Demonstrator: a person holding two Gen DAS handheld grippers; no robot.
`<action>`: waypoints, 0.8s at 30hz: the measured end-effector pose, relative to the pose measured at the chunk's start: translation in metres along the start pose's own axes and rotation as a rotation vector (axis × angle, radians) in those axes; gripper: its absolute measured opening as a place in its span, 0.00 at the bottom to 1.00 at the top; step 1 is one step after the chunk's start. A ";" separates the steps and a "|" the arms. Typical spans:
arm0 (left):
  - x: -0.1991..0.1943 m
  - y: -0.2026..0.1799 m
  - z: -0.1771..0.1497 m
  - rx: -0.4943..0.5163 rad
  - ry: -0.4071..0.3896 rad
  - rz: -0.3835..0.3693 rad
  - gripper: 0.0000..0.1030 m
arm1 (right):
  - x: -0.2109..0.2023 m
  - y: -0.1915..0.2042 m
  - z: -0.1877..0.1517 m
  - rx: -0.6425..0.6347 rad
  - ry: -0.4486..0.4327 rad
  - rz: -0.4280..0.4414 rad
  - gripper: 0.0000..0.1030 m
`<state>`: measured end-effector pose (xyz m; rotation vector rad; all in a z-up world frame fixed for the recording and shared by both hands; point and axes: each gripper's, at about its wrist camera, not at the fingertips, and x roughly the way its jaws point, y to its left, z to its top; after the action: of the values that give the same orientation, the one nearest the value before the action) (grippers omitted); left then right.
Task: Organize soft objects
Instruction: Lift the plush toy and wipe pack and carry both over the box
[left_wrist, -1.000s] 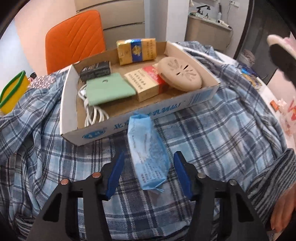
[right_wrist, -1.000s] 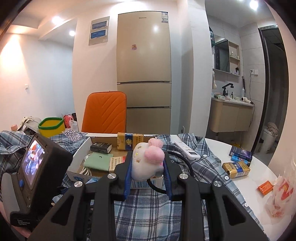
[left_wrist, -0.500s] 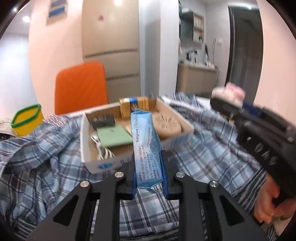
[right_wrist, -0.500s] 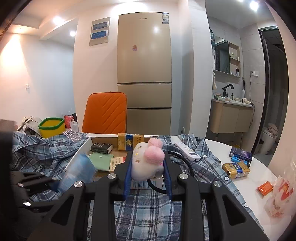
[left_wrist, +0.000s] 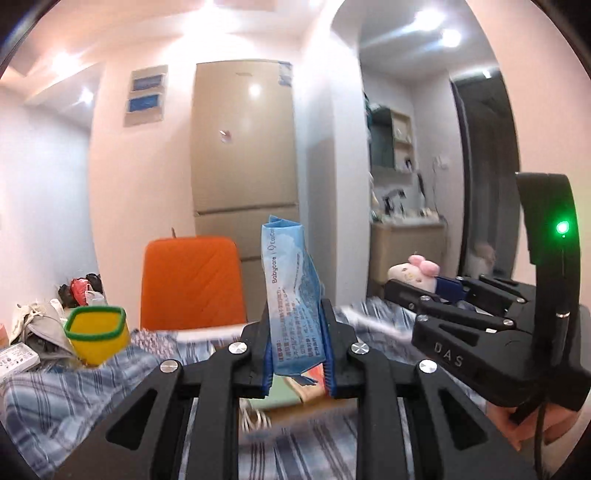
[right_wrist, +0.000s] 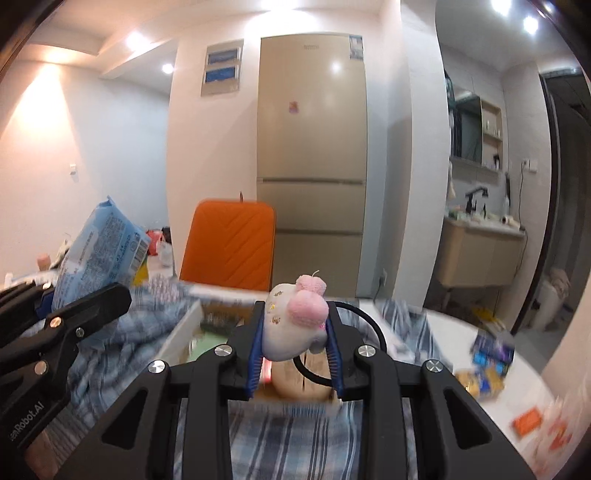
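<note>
Left gripper (left_wrist: 297, 356): you pinch the wipes pack (left_wrist: 291, 299), now lifted off the plaid cloth (left_wrist: 74, 391).
Right gripper (right_wrist: 295, 350): still clamps the plush toy (right_wrist: 295, 325), above the box (right_wrist: 181, 332).
Meaning: both soft items are airborne, ready for placing.

Black tongs (left_wrist: 297, 354), blue finger pads (right_wrist: 255, 350), silver screws

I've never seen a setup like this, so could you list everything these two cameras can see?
tissue pack: one, blue, upright in left gripper
plush toy: one, white and pink, in right gripper
chair: one, orange, behind table
fridge: one, beige, back wall
plaid cloth: one, blue, over table
cardboard box: one, white-rimmed, on cloth
tub: one, yellow, green rim, left
left hand-held gripper: black, shut
right hand-held gripper: black, shut
</note>
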<state>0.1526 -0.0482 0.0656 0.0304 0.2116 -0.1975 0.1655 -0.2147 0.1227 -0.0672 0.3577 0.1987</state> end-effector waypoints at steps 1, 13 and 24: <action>0.005 0.005 0.004 -0.011 -0.021 0.009 0.19 | 0.002 0.000 0.009 0.001 -0.019 -0.009 0.30; 0.078 0.041 -0.034 -0.052 0.009 0.015 0.19 | 0.080 0.005 -0.006 0.069 -0.076 0.008 0.30; 0.117 0.068 -0.063 -0.198 0.133 0.077 0.19 | 0.126 0.022 -0.047 -0.019 0.045 0.034 0.30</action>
<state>0.2654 -0.0011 -0.0199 -0.1453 0.3615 -0.0975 0.2608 -0.1749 0.0336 -0.0843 0.4024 0.2348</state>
